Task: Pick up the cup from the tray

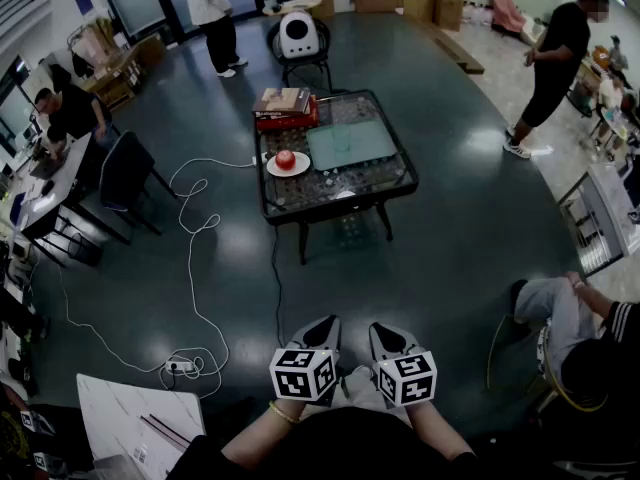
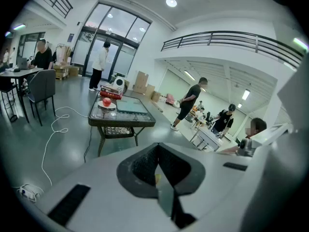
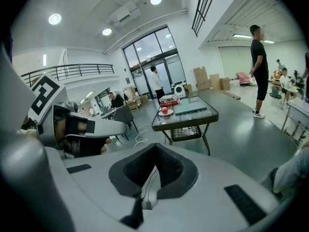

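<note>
The table (image 1: 330,200) has a black frame and a dark glass top. On the table, the tray (image 1: 350,144) is pale green. Left of it sits a red apple (image 1: 286,158) on a white plate (image 1: 272,167), and at the table's far left corner is a stack of books (image 1: 285,109) with red covers. The floor (image 1: 450,238) around the table is dark blue-grey, crossed left of the table by a white cable (image 1: 195,218). My left gripper (image 1: 325,326) and right gripper (image 1: 382,333) are pale grey with black ribbed pads (image 2: 145,168). Each marker cube (image 1: 303,373) shows black-and-white squares.
</note>
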`<state>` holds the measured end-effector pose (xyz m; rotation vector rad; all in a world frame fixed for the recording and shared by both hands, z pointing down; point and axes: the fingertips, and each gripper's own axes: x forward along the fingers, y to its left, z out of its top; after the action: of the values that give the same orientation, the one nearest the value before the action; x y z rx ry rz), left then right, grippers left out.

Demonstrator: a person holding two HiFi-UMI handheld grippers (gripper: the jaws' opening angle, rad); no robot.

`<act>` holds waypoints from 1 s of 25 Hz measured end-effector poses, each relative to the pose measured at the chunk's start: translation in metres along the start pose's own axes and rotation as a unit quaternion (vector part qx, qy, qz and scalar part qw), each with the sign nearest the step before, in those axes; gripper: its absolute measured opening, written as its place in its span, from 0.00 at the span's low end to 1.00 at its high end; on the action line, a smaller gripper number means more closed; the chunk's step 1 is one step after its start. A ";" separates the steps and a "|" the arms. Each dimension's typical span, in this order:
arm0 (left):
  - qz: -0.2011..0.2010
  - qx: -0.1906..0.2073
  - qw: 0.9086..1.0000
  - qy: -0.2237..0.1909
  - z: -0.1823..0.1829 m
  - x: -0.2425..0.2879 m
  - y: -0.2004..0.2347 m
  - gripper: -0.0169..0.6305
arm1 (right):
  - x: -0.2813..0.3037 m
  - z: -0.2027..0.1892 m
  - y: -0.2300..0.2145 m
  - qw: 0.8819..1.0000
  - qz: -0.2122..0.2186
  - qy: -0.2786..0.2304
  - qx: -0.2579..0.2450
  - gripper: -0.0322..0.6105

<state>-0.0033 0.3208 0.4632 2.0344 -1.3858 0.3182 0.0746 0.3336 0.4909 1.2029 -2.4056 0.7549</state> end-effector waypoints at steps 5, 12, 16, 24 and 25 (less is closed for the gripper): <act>0.000 0.012 1.000 -0.003 0.000 -0.001 0.003 0.04 | -0.001 0.006 0.008 1.000 0.002 -0.013 -0.016 0.05; -0.004 0.014 1.000 -0.008 0.004 -0.001 0.000 0.04 | -0.003 0.015 0.010 0.999 0.004 -0.014 -0.036 0.05; -0.002 0.014 1.000 -0.016 0.005 -0.002 -0.003 0.04 | -0.005 0.016 0.011 0.999 0.012 -0.018 -0.040 0.05; -0.001 0.002 1.000 -0.012 -0.004 0.002 -0.010 0.04 | -0.010 0.011 0.001 0.999 0.019 -0.016 -0.031 0.05; -0.001 -0.002 1.000 -0.012 -0.005 0.003 -0.010 0.04 | -0.010 0.009 0.000 0.999 0.020 -0.014 -0.030 0.05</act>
<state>0.0075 0.3244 0.4650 2.0423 -1.3974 0.2908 0.0798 0.3346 0.4780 1.1528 -2.4631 0.6762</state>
